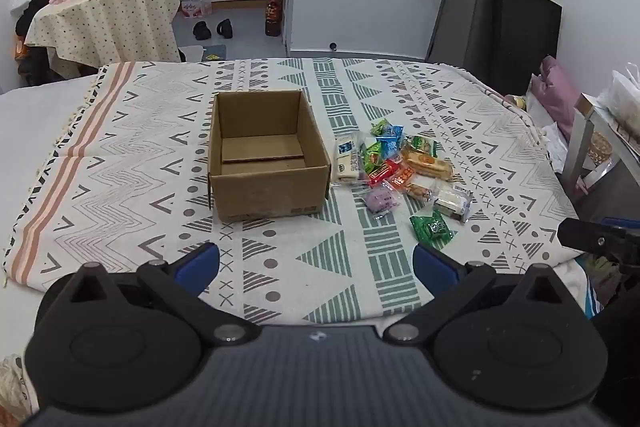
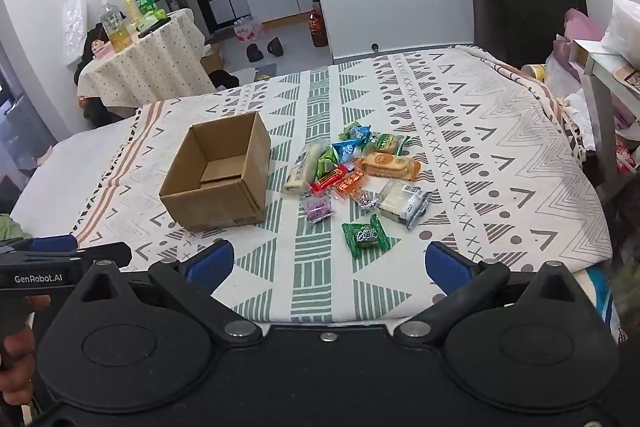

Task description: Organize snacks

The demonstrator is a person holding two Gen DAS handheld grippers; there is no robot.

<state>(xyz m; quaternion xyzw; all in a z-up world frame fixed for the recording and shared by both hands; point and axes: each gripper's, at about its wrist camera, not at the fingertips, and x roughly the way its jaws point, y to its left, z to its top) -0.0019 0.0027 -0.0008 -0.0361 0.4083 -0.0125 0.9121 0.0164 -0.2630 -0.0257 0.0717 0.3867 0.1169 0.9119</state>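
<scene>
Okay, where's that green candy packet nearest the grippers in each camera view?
Left wrist: green packet, lower right of centre, nearest snack of the pile.
Right wrist: green packet, just right of centre, nearest snack.
Shared landmark: open cardboard box, left of it in both.

- Your open brown cardboard box hides part of its own floor behind the near wall in both views; only the far strip of the bottom shows.
- In the heap of wrapped snacks the packets overlap, so you cannot see the lower ones whole, and their print is too small to read.
- The other handheld black gripper is cut by the right edge of the left wrist view; only one black arm shows there.
- The hand under that gripper is cut by the left edge of the right wrist view.
- The patterned cloth is covered along its near edge by each gripper's body.
</scene>
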